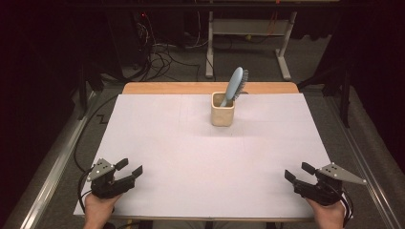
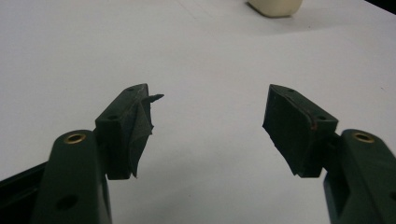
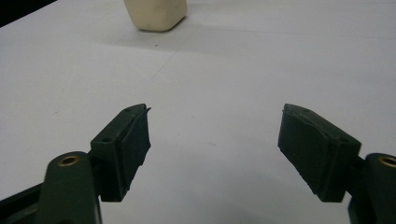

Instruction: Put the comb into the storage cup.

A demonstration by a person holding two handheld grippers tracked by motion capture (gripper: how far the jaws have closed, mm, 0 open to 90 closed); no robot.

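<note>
The hairbrush (image 1: 236, 85) stands handle-down in the cream cup (image 1: 222, 113) at the bench's (image 1: 167, 143) far middle, leaning right. Both tongs, left (image 1: 130, 167) and right (image 1: 296, 172), are spread and empty, well short of the cup; neither is clearly nearer.

White-topped table (image 1: 191, 157), beige cup (image 1: 222, 114) standing
</note>
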